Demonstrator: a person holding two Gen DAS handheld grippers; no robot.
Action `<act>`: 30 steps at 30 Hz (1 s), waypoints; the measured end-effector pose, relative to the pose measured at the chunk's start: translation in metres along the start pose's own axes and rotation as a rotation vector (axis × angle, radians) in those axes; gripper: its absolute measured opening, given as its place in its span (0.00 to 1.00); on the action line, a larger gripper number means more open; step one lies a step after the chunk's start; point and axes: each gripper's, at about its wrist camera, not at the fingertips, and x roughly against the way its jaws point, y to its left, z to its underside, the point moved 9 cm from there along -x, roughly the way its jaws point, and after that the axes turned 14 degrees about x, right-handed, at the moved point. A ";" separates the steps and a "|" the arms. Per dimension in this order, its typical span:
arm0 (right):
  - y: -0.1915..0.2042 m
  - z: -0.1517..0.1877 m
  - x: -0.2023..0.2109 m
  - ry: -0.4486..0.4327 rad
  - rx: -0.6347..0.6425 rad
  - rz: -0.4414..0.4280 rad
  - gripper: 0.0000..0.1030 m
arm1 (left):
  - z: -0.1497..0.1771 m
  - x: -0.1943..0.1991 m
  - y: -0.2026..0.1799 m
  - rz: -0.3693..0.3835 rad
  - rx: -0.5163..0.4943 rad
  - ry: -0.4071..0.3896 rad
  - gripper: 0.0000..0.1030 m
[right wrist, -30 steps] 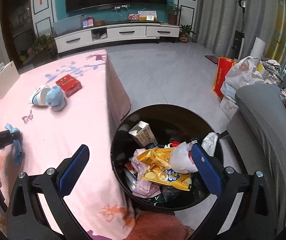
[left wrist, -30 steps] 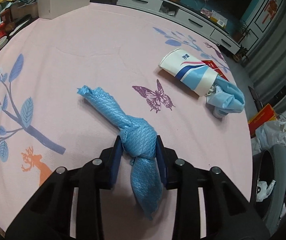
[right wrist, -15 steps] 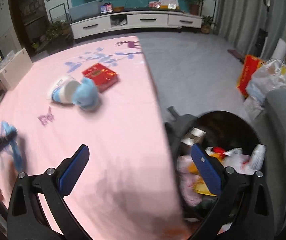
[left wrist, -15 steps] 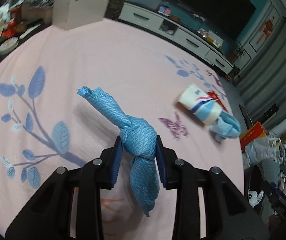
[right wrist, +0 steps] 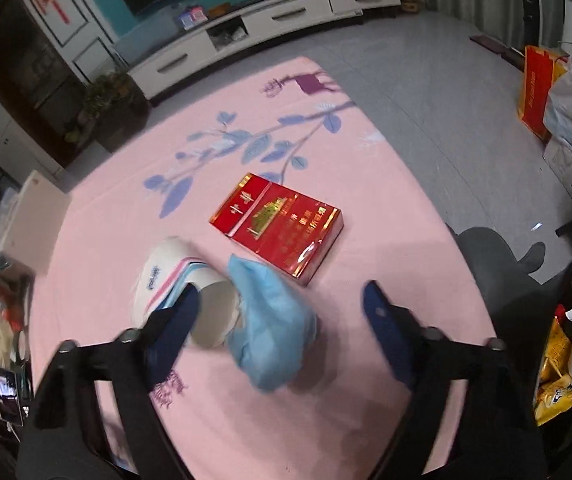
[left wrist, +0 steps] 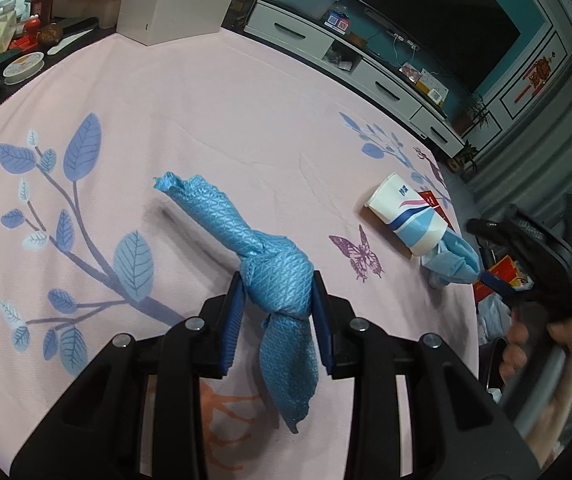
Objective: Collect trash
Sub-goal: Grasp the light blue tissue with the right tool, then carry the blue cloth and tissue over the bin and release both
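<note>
Two blue pads of the left gripper (left wrist: 277, 320) squeeze the knot of a blue cloth (left wrist: 273, 280), so it cannot slip while it hangs above the pink tablecloth (left wrist: 205, 112). The right gripper (right wrist: 281, 308) has its jaws spread wide around a soft blue wad (right wrist: 269, 320), ready to pinch it. That wad touches a tipped paper cup (right wrist: 177, 284), just beside a red box (right wrist: 277, 224). A full trash bin (right wrist: 558, 356) waits beyond the table's edge, so I think both blue things go there.

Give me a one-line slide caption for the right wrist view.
Open right gripper poised over a crumpled blue wrapper beside a tipped paper cup and red box on pink tablecloth.
</note>
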 end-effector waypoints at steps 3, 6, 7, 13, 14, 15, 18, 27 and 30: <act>0.003 0.005 -0.012 0.030 0.020 -0.012 0.61 | 0.000 0.002 0.001 0.003 -0.004 0.000 0.32; 0.006 0.013 -0.020 0.053 0.068 0.007 0.39 | -0.001 0.002 0.002 -0.003 -0.004 0.000 0.32; 0.006 0.015 -0.021 0.057 0.074 0.007 0.31 | 0.000 0.002 0.002 -0.003 -0.004 0.000 0.32; 0.011 0.023 0.002 0.025 0.113 -0.015 0.22 | 0.002 0.001 -0.002 -0.004 -0.015 0.004 0.32; 0.012 0.024 0.007 0.019 0.119 -0.024 0.22 | 0.003 0.000 -0.003 -0.004 -0.020 0.005 0.32; 0.013 0.027 0.018 0.006 0.131 -0.036 0.22 | 0.004 0.000 -0.004 -0.004 -0.024 0.006 0.32; 0.013 0.041 0.048 -0.025 0.171 -0.060 0.22 | 0.008 0.001 -0.010 -0.008 -0.055 0.006 0.32; -0.021 0.101 0.123 -0.059 0.214 -0.058 0.22 | 0.038 0.016 -0.039 0.014 -0.155 0.025 0.32; -0.038 0.111 0.138 -0.069 0.191 -0.042 0.22 | 0.048 0.029 -0.051 0.060 -0.145 0.040 0.32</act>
